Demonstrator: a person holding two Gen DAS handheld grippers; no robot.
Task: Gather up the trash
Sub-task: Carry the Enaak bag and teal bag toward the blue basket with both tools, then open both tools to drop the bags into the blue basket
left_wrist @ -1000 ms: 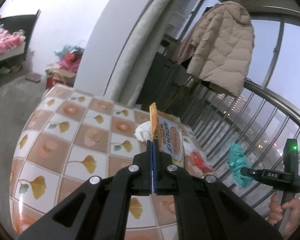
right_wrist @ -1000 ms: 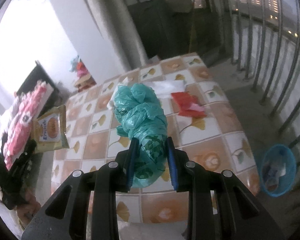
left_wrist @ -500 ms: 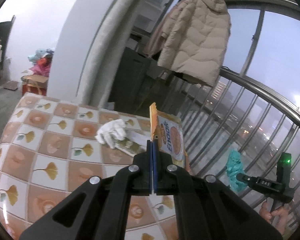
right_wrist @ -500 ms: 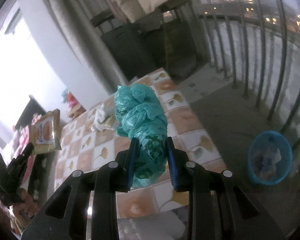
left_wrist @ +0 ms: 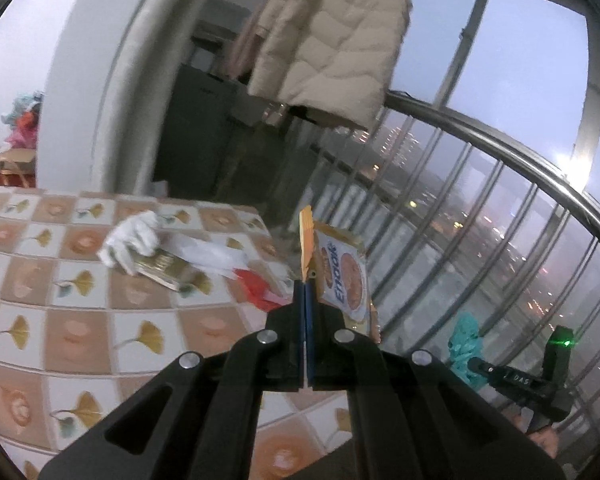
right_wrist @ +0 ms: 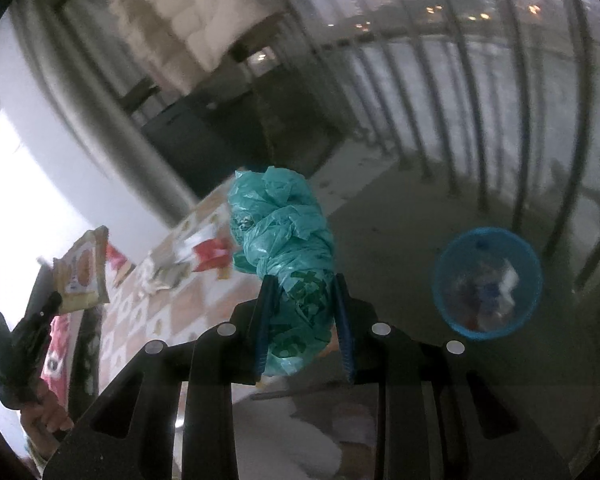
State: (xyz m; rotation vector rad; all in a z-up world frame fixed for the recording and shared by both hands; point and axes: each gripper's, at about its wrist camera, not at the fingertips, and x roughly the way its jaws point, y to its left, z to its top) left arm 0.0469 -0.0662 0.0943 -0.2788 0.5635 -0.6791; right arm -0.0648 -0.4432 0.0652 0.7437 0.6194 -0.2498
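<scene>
Teal bag (right_wrist: 288,248) clamped in raised right gripper (right_wrist: 302,320); left gripper (left_wrist: 305,312) pinches snack packet (left_wrist: 340,276).

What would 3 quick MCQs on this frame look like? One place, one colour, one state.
1. Where is the bin?
A. on the table
B. on the floor by the railing
C. in the left gripper

2. What colour is the plastic bag in the right gripper?
A. teal
B. black
C. yellow

3. How is the left gripper?
A. open and empty
B. shut on a white glove
C. shut on the snack packet

Answers:
1 B: the blue bin stands on the grey floor, off the table, near the railing bars.
2 A: the crumpled bag between the jaws is teal green.
3 C: the jaws are closed together, pinching the orange edge of the packet, which is lifted above the table.
</scene>
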